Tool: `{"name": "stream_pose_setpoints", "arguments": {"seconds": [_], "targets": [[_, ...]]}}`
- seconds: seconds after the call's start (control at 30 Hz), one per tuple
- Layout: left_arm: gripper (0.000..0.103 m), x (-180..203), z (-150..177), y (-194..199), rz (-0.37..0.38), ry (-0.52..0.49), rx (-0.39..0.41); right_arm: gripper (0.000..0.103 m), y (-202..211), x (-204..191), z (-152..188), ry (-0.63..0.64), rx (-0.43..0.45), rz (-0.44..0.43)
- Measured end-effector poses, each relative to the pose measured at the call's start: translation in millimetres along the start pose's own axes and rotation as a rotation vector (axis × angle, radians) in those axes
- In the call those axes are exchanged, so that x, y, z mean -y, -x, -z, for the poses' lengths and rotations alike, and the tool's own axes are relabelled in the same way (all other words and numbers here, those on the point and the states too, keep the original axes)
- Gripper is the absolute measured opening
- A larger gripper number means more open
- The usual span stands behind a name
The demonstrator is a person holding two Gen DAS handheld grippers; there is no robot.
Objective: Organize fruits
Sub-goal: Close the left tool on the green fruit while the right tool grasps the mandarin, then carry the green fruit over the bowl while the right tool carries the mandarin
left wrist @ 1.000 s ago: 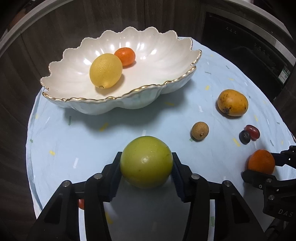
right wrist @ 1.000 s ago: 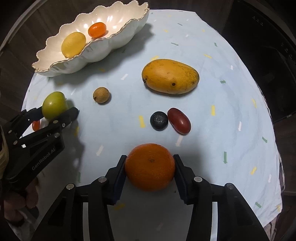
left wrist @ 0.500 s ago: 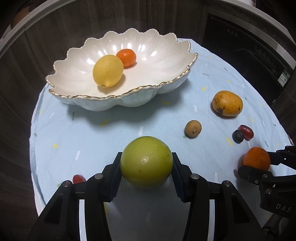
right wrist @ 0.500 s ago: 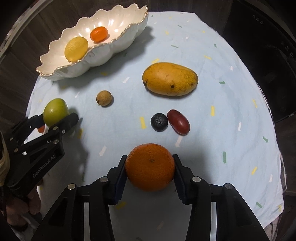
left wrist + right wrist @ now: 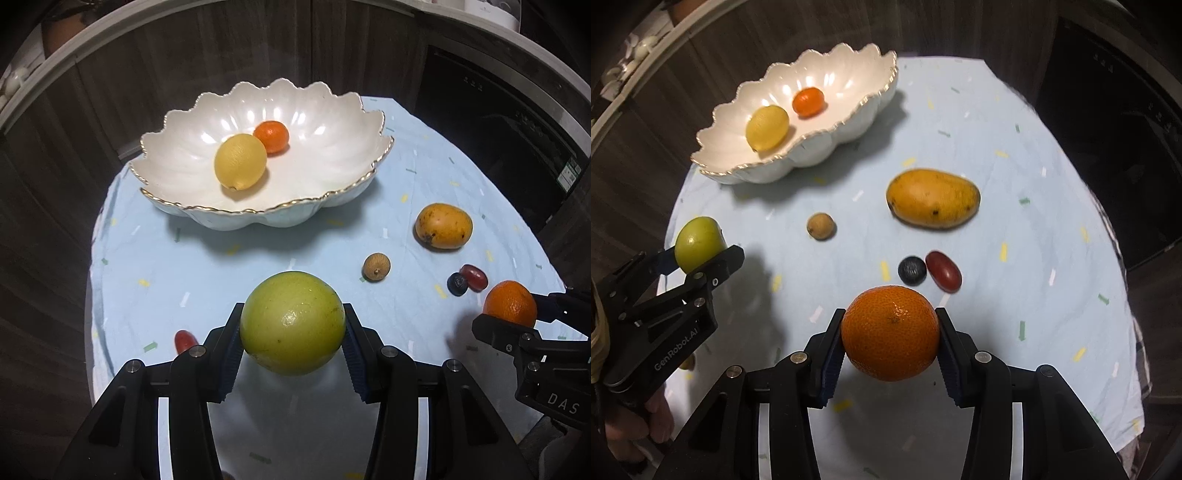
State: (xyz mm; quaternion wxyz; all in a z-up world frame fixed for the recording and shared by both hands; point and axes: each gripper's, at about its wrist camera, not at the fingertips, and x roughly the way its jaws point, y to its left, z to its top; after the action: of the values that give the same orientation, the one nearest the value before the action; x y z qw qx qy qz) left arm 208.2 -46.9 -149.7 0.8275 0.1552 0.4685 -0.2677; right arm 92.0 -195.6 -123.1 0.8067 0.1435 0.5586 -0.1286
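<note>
Fruits: we grip a green citrus (image 5: 292, 323) in our left gripper (image 5: 292, 328), an orange (image 5: 891, 332) in our right gripper (image 5: 891, 334).
Bowl (image 5: 236, 216): ahead, nearer our left.

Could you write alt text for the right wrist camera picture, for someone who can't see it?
The right gripper holds an orange above a pale blue tablecloth. Ahead lie a mango and a white scalloped bowl holding a lemon.

We see the bowl (image 5: 849, 122) at the table's (image 5: 1015, 155) far left, a lemon (image 5: 767, 127) and tangerine (image 5: 809, 101) in it. The mango (image 5: 933, 198) lies to its right, the berry (image 5: 912, 271) and grape (image 5: 943, 271) touching nearer us.
</note>
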Motion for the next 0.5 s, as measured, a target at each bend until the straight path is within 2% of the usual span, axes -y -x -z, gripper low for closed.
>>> {"name": "stream_pose_setpoints", "arguments": {"seconds": [0.5], "targets": [[0.048, -8, -9, 18, -0.052, 0.09, 0.014, 0.046, 25, -8, -22, 0.086, 0.125, -0.016]]}}
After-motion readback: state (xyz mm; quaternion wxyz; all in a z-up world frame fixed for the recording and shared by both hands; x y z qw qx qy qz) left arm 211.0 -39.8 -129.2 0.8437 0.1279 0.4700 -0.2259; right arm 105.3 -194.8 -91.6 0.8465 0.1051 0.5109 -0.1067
